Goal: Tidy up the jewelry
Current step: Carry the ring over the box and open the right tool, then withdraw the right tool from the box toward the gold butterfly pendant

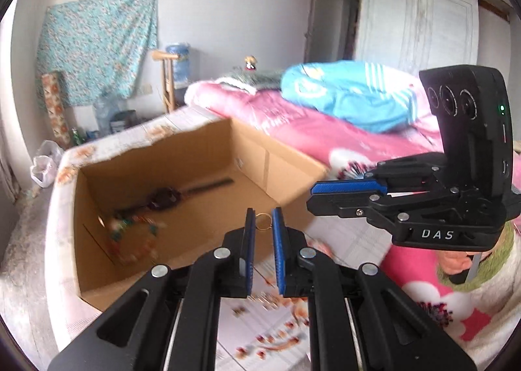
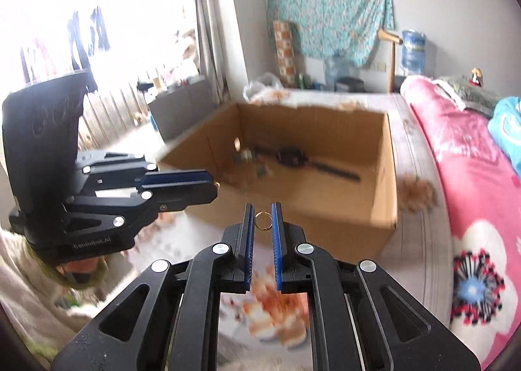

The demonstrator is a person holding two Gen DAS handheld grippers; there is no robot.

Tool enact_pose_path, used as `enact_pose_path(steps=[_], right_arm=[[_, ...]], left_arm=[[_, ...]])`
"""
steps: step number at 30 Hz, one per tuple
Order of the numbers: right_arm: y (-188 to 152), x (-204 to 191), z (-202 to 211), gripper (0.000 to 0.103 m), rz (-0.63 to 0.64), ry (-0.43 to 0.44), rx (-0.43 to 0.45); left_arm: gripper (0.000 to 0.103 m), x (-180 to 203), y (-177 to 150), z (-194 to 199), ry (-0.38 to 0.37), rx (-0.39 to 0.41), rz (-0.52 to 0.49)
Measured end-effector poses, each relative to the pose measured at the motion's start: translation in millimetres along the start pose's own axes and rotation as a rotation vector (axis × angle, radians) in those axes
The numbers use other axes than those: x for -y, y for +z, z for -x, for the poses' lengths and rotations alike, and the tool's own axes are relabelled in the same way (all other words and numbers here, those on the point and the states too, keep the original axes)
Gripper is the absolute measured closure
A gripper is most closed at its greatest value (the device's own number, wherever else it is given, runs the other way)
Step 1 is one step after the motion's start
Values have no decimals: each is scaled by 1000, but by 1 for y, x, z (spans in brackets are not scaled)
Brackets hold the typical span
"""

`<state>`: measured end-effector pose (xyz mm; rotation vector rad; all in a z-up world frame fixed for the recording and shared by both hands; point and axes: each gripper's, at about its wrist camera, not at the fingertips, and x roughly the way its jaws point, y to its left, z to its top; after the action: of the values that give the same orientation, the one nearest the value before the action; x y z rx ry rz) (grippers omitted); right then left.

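My left gripper is shut on a small gold ring, held upright between its blue pads above the near wall of an open cardboard box. In the right wrist view my right gripper pinches a second gold ring the same way, in front of the box. Each gripper also shows side-on in the other's view: the right gripper and the left gripper. On the box floor lie a dark wristwatch and blurred coloured beads.
The box stands on a bed sheet with an orange flower print. A pink floral quilt and a blue garment lie to the right. Water bottles and bags stand by the far wall. A person's sleeve is at lower left.
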<state>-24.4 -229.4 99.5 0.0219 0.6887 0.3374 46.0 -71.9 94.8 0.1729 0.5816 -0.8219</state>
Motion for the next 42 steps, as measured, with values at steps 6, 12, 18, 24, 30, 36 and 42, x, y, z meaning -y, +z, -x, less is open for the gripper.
enact_pose_path(steps=[6, 12, 18, 24, 30, 36, 42], right_arm=[[28, 14, -50, 94, -76, 15, -59], [32, 24, -90, 94, -109, -21, -124], [38, 34, -93, 88, -138, -31, -106], [37, 40, -83, 85, -153, -35, -71], [33, 42, -59, 81, -170, -33, -22], [23, 31, -35, 74, -167, -28, 12], [0, 15, -11, 66, -159, -22, 33]], left_arm=[[93, -43, 16, -33, 69, -81, 102], [93, -65, 20, -64, 92, -113, 145], [90, -76, 20, -73, 82, -100, 181], [83, -81, 18, -61, 72, -58, 210], [83, -85, 13, -38, 60, -19, 229], [83, -84, 0, 1, 47, 34, 242], [82, -74, -31, 38, 24, 44, 217]])
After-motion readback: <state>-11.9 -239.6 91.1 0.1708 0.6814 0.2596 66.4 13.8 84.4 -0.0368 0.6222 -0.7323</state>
